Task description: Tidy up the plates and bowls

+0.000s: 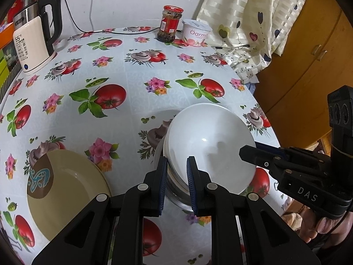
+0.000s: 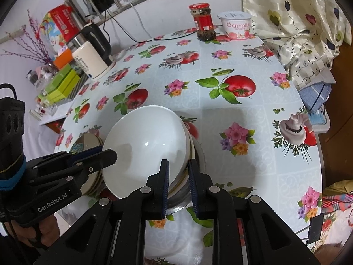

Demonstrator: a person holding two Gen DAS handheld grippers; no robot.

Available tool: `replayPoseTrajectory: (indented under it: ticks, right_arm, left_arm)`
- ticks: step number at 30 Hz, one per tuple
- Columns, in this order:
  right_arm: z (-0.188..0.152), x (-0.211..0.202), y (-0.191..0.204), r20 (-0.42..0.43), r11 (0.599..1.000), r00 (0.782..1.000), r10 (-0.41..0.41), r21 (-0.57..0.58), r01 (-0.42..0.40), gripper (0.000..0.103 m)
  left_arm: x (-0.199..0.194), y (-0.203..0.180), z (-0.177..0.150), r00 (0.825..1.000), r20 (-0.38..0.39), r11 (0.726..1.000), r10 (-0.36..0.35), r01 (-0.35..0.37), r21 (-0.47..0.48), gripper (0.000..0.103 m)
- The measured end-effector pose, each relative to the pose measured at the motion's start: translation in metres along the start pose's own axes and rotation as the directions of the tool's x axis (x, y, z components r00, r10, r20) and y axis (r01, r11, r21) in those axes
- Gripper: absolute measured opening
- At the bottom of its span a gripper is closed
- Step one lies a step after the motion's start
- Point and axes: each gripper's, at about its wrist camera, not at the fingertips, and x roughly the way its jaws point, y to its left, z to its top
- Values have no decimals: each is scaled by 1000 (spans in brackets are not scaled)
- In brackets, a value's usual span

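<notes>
Left gripper [image 1: 176,172]: pitching downward, pinching bowl [image 1: 209,145] rim at 7 o'clock.
Right gripper [image 2: 178,172]: pitching downward, jaws narrow, straddling rim at 5 o'clock.
Bowl: tilting atop stack [image 2: 194,176], table [image 2: 264,114] centre.

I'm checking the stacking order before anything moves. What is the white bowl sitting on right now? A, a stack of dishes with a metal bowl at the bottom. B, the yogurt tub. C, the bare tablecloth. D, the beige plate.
A: the white bowl rests tilted on a stack of dishes with a metal bowl at the bottom, while the beige plate lies apart on the tablecloth.
</notes>
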Motion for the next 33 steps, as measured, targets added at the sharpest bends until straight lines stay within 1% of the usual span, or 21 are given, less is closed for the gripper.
replayPoseTrajectory:
  ticks: [7, 19, 24, 30, 33]
  right_arm:
    - [0, 1, -2, -1, 1000, 1000, -3, 1, 3, 19]
    - [4, -5, -2, 28, 1000, 1000, -5, -9, 5, 19]
    - [4, -5, -2, 29, 1000, 1000, -11, -15, 11, 17]
    - [4, -4, -3, 26, 1000, 1000, -9, -14, 10, 16]
    - [4, -4, -4, 28, 1000, 1000, 5, -7, -5, 16]
  left_arm:
    - [-1, -1, 0, 1000, 7, 1000, -11, 11, -2, 19]
    - [-3, 1, 1, 1000, 15, 1000, -21, 21, -1, 19]
    - [-2, 2, 1, 999, 22, 1000, -23, 23, 5, 19]
    - [-2, 4, 1, 999, 26, 1000, -28, 28, 3, 19]
    - [-3, 7, 1, 998, 32, 999, -46, 46, -11, 19]
